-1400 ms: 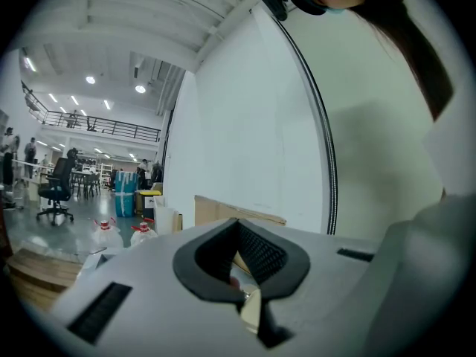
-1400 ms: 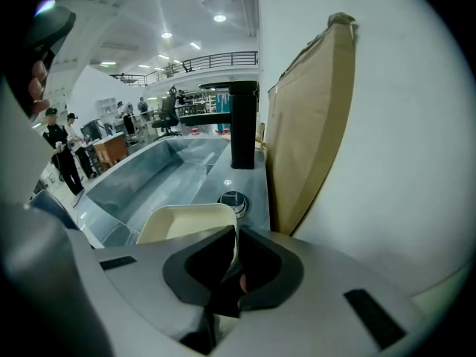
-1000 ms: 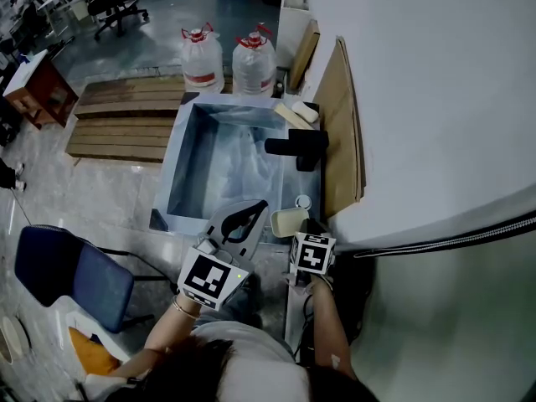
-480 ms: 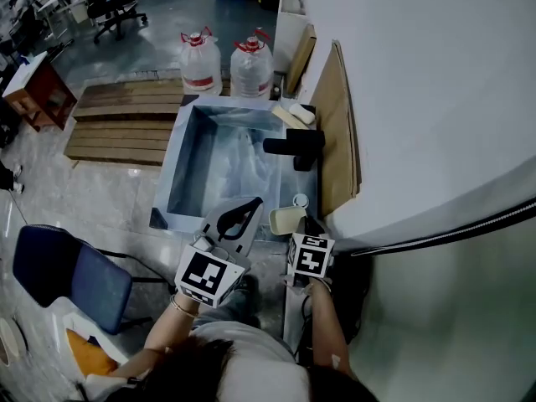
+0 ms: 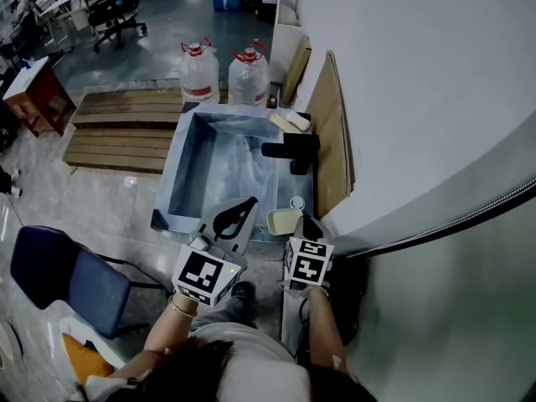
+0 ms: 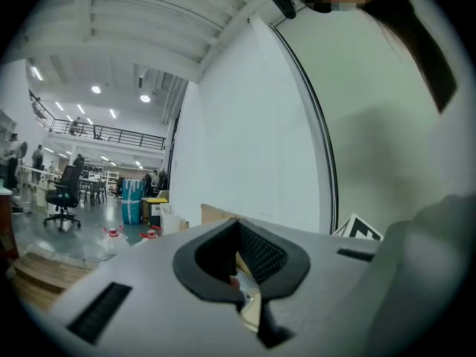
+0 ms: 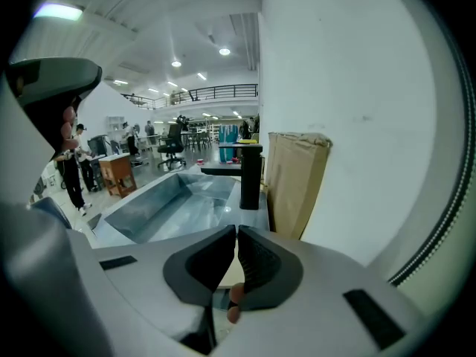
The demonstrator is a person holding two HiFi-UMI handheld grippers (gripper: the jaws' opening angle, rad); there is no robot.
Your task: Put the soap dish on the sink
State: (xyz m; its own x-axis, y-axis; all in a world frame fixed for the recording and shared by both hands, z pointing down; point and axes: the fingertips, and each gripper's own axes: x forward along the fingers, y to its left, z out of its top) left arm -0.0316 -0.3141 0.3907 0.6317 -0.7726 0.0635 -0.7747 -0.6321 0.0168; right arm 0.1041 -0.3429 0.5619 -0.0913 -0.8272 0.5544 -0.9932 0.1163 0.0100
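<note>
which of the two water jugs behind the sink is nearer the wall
The right-hand jug, next to the leaning cardboard sheet; the left-hand jug stands by the wooden pallet.

Looks like a big open industrial hall that doubles as an office or lab. A grey sheet-metal sink (image 5: 178, 170) with a black block-shaped faucet (image 5: 289, 147) stands against a plain white partition wall (image 5: 419, 74), next to a slatted wooden pallet (image 5: 117, 124) and two clear plastic water jugs with red caps (image 5: 199, 72) on the polished grey concrete floor (image 5: 167, 15). There are black wheeled office chairs (image 5: 117, 2) at the head view's upper left. A railed mezzanine (image 7: 212, 91) and round ceiling lights (image 7: 224, 51) show mid-frame in the right gripper view.
</note>
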